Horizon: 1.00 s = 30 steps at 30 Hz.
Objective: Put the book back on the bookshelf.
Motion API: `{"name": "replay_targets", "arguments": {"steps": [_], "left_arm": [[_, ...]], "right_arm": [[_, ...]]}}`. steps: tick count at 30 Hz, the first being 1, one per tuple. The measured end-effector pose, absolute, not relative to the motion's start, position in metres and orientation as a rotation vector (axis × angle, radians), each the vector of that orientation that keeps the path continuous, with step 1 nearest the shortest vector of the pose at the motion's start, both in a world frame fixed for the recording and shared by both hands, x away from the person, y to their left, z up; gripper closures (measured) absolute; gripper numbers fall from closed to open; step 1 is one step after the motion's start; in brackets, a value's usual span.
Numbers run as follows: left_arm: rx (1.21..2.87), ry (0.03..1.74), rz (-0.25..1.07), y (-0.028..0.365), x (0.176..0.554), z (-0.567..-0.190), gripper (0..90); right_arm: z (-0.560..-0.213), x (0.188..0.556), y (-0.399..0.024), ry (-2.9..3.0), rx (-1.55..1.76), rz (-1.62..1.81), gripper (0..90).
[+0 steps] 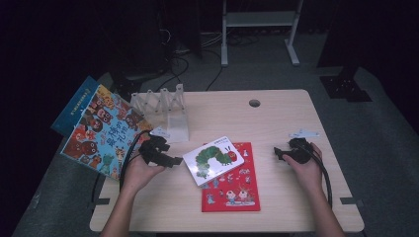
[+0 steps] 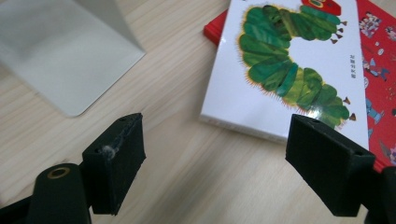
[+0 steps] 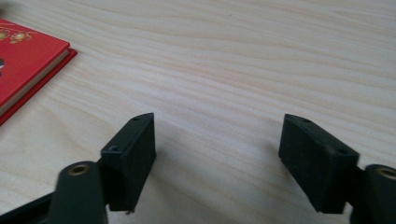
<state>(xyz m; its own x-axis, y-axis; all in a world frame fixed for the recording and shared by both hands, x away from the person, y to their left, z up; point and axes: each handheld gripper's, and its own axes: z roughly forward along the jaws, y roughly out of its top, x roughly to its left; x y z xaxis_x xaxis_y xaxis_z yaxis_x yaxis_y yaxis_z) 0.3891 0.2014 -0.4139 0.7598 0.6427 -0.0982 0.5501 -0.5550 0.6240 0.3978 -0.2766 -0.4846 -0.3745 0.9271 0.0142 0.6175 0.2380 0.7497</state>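
Observation:
A white book with a green caterpillar (image 1: 213,159) lies askew on top of a red picture book (image 1: 231,185) at the middle of the wooden table (image 1: 276,118). My left gripper (image 1: 172,161) sits just left of the white book, low over the table. In the left gripper view the left gripper (image 2: 219,163) is open, with bare wood between its jaws and the caterpillar book's (image 2: 280,65) corner near the right jaw. My right gripper (image 1: 279,153) rests to the right of the books. It (image 3: 217,158) is open over bare wood, with the red book (image 3: 23,65) at the far left.
A white book rack (image 1: 165,106) stands at the back left; its base (image 2: 60,51) lies close to the left gripper. A large colourful picture book (image 1: 101,131) and a blue book (image 1: 74,106) overhang the table's left edge. A cable hole (image 1: 254,103) is near the back edge.

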Motion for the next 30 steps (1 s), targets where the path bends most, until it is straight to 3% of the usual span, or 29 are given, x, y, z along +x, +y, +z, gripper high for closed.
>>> {"name": "replay_targets", "arguments": {"steps": [13,30], "left_arm": [[2.397,0.769,0.020,0.163,0.406,-0.441,14.5],[2.445,0.706,-0.085,0.141,0.387,-0.445,14.8]], "right_arm": [[-0.485,0.397,-0.277,2.083,1.406,0.955,28.0],[-0.485,0.397,-0.277,2.083,1.407,0.956,28.0]]}}
